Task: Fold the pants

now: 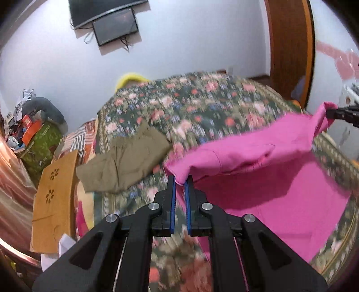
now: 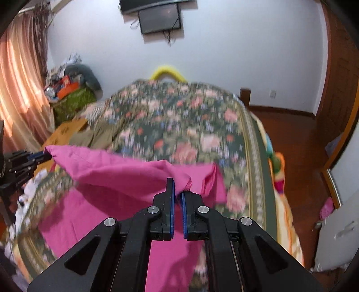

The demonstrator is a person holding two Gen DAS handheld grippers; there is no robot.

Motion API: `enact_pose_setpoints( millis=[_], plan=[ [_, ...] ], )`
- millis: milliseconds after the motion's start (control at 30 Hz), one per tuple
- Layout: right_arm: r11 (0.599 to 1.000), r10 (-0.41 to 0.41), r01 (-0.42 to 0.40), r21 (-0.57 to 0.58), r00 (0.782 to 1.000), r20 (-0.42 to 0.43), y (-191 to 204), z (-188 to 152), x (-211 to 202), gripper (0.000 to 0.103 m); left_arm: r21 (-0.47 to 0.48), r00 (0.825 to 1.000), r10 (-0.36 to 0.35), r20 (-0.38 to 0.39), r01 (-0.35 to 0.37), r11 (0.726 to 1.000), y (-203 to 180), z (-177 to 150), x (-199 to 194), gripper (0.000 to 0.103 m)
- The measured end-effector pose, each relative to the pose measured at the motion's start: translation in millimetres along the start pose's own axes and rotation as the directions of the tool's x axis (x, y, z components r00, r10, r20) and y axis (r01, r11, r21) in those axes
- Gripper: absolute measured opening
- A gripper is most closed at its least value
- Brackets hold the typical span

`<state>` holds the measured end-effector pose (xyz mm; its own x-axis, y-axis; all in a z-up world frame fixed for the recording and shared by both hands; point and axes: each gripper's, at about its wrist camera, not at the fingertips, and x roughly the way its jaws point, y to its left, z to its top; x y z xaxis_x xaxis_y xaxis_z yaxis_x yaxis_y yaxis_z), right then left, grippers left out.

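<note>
Both hand-held grippers (image 1: 181,179) (image 2: 179,188) pinch raised pink pants (image 1: 258,152).

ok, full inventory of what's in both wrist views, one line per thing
bright pink cloth pants: 1, pink, one edge lifted, rest lying on the bed
olive-khaki folded pants: 1, olive, on the bed, left of the pink pair
floral green-and-pink bedspread: 1, dark green with pink flowers, covers the bed
tan cardboard sheet with flower cutouts: 1, tan, at the bed's left edge
black wall screens: 2, black, on the far wall
peach curtain: 1, peach, at the left
cluttered pile on green cover: 1, mixed colours, far left corner
yellow curved object: 1, yellow, behind the bed
left tongs: 1, black with blue pads, shut on a pink pants corner
right tongs: 1, black with blue pads, shut on the other corner
</note>
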<state>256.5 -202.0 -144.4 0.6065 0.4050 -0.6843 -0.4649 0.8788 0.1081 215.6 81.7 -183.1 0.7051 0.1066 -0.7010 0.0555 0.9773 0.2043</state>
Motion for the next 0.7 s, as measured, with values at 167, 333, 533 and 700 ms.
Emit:
enact_pose_setpoints(
  millis=[167,333,533,700],
  plan=[
    [1.000,0.005,-0.004,0.009,0.997,-0.075,4,-37,7,0.005,-0.022,0.996,-0.043,-0.079,0.042,0.999,-8,-37,5,0.008],
    [1.000,-0.003,0.002,-0.005,0.984,-0.177,2,-75,15,0.005,0.024,0.979,-0.080,-0.185,0.086,0.996,-16,-67,17,0.008],
    [0.993,-0.073,0.047,-0.112,0.967,-0.242,12,-94,10,0.014,0.008,0.988,-0.065,-0.143,0.066,0.998,-7,-67,-3,0.049],
    [0.991,-0.028,0.003,-0.136,0.983,-0.183,25,-83,-14,0.044,0.016,0.997,-0.061,-0.051,0.062,0.998,-6,-50,-28,0.071]
  ],
)
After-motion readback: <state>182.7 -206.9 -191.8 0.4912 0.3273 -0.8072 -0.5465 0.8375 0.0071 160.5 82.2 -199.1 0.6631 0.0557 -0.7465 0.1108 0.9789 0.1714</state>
